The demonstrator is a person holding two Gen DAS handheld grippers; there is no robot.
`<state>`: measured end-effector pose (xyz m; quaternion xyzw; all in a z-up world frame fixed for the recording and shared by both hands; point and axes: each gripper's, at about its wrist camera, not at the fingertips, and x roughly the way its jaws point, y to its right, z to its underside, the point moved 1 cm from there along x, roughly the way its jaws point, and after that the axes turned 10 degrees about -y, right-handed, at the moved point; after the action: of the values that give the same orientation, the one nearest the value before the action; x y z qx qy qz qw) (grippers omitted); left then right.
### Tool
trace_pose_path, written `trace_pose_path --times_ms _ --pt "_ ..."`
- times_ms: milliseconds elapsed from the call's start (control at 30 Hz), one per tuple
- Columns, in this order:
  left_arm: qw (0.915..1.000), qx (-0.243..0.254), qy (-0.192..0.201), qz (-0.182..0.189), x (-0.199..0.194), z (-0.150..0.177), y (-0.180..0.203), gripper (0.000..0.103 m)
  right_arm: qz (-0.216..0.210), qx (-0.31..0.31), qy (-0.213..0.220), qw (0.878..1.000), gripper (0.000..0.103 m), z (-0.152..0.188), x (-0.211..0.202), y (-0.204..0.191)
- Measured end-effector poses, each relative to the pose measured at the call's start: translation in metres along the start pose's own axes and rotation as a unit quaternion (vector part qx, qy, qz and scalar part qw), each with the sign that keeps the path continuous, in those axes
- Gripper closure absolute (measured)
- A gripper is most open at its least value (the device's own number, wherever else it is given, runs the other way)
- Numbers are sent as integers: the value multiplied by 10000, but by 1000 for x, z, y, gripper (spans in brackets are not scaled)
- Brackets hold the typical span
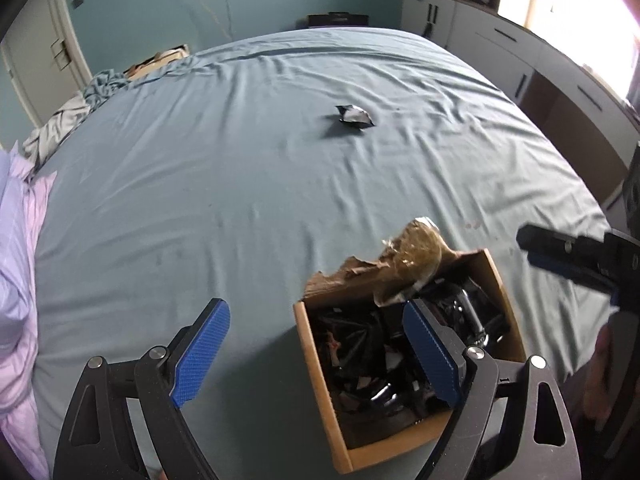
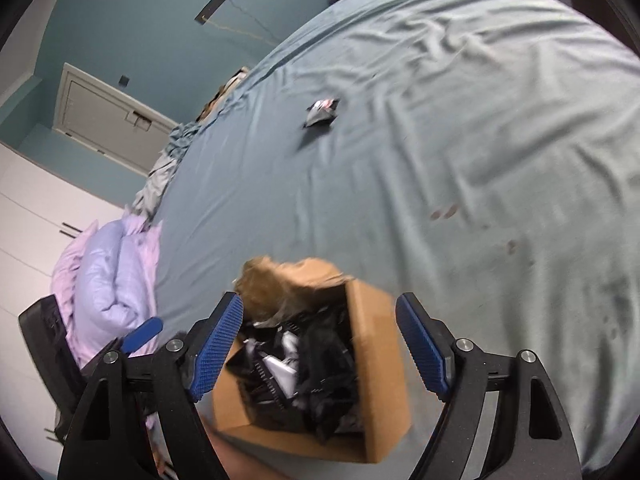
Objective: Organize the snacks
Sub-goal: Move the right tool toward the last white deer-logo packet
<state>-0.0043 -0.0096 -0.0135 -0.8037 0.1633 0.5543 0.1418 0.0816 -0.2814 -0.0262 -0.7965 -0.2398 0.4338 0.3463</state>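
One cardboard box (image 1: 316,344) of dark snack packets sits on the bed (image 1: 240,160); one lone packet (image 1: 354,116) lies apart. Two grippers, left gripper (image 1: 316,354) and right gripper (image 2: 320,348), both gape empty.

Blue-sheeted bed (image 1: 248,184) bears cardboard box (image 1: 320,368), dark snack packet (image 1: 354,116).

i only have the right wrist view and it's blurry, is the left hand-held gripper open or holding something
Observer: Open and empty. The left hand-held gripper has one finger over the cardboard box and the other over the sheet.
Operator: what's the box's far flap like
Observer: Torn, with crumpled tape stuck to it.
Operator: anything past the bed on the right
Observer: White cabinets below a bright window.
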Motion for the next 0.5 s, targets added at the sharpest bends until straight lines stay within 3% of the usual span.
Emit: trace_pose_path --times_ms 200,500 --pt "10000 -21 37 -45 -2 -1 -1 13 359 -11 210 9991 25 15 -5 -8" --pt "9997 -14 24 -225 -2 -2 -1 13 1595 -248 340 9863 25 15 -16 -25"
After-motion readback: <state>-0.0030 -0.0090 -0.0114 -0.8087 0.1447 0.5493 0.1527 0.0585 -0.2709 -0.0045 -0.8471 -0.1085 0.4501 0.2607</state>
